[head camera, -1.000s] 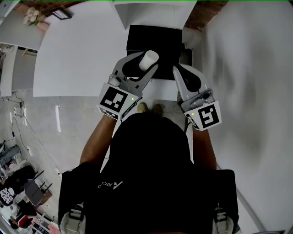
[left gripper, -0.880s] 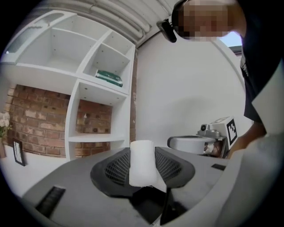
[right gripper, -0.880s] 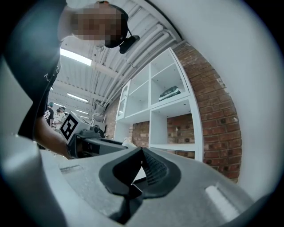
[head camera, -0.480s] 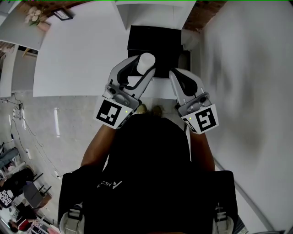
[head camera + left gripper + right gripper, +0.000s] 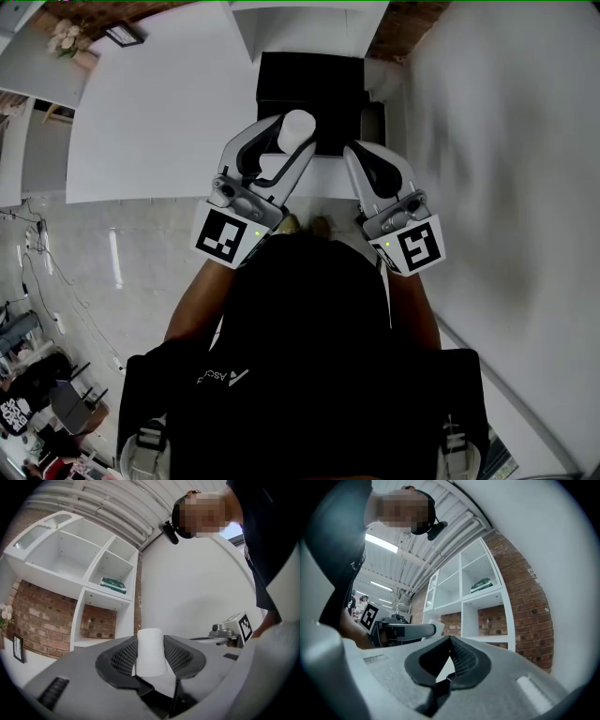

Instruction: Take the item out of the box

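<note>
A white cylindrical item (image 5: 296,130) (image 5: 150,652) sits between the jaws of my left gripper (image 5: 294,142) (image 5: 150,658), which is shut on it and holds it above the near rim of the black box (image 5: 309,82). The box stands on the white table (image 5: 159,122), by its front edge. My right gripper (image 5: 356,155) (image 5: 450,640) hovers just right of the left one, at the box's near right corner. Its jaw tips meet with nothing between them. The box's inside looks dark, and I cannot see its contents.
A white shelf unit (image 5: 89,559) against a brick wall (image 5: 525,602) stands behind the table, with a green object (image 5: 112,584) in one compartment. The table's front edge (image 5: 169,197) runs just under both grippers, with grey floor (image 5: 103,272) below.
Both grippers have drawn back a little toward me and slightly left. The white item has stayed in the left gripper's jaws.
</note>
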{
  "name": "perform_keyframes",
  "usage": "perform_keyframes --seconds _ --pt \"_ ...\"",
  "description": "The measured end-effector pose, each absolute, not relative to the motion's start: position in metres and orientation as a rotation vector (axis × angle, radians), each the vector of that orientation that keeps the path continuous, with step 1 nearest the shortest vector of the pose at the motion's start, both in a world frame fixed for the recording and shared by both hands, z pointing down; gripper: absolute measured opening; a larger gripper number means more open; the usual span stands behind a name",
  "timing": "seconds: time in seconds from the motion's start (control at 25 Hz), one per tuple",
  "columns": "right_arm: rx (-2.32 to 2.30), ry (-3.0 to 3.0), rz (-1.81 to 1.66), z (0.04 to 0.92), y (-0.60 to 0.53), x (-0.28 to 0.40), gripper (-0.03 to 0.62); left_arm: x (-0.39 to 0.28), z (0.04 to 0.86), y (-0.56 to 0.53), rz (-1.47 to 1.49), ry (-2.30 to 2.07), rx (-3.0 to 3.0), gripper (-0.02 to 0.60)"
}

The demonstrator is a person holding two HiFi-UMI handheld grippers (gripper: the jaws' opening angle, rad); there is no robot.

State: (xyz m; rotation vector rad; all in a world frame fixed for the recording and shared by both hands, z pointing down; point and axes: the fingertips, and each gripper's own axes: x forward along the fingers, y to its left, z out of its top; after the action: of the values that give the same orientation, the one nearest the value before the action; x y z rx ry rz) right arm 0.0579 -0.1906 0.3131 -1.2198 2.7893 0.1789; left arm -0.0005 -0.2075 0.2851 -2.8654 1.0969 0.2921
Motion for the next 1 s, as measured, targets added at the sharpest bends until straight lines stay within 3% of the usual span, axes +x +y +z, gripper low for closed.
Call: perform_keyframes --seconds 1.0 --pt "-1.209 2.8 0.194 0.311 -0.181 0.055 0.002 -0.006 0.295 -0.197 0.227 1.12 -2.879 0.172"
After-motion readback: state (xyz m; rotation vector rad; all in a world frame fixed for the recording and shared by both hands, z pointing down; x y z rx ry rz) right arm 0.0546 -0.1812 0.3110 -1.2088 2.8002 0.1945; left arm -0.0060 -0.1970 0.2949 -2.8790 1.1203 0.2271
